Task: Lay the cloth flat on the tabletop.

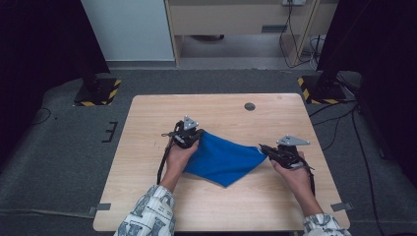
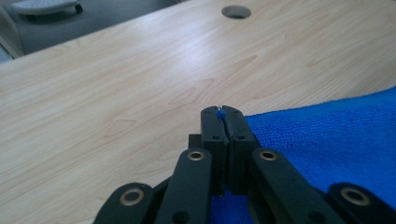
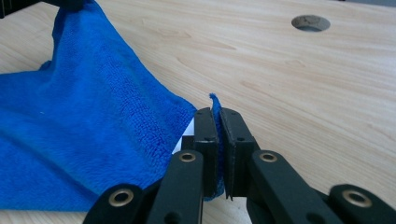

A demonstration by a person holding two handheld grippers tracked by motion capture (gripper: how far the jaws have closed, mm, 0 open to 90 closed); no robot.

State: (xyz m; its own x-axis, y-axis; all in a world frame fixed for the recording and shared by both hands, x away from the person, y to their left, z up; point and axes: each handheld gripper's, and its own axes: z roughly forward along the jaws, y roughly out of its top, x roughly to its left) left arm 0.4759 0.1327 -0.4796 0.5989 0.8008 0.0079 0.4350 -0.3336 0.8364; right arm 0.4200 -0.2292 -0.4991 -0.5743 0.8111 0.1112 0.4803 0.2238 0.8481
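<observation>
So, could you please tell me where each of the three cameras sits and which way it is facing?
High view: fixed above the person's side, looking forward and down on the table; forearms, both hands, left gripper and right gripper show.
Left gripper view: rides on the left gripper, looking along its jaws, shut on a corner of the blue cloth.
Right gripper view: rides on the right gripper, jaws shut on another cloth corner.
Shared: both gripper views show the cloth and the round table hole.
</observation>
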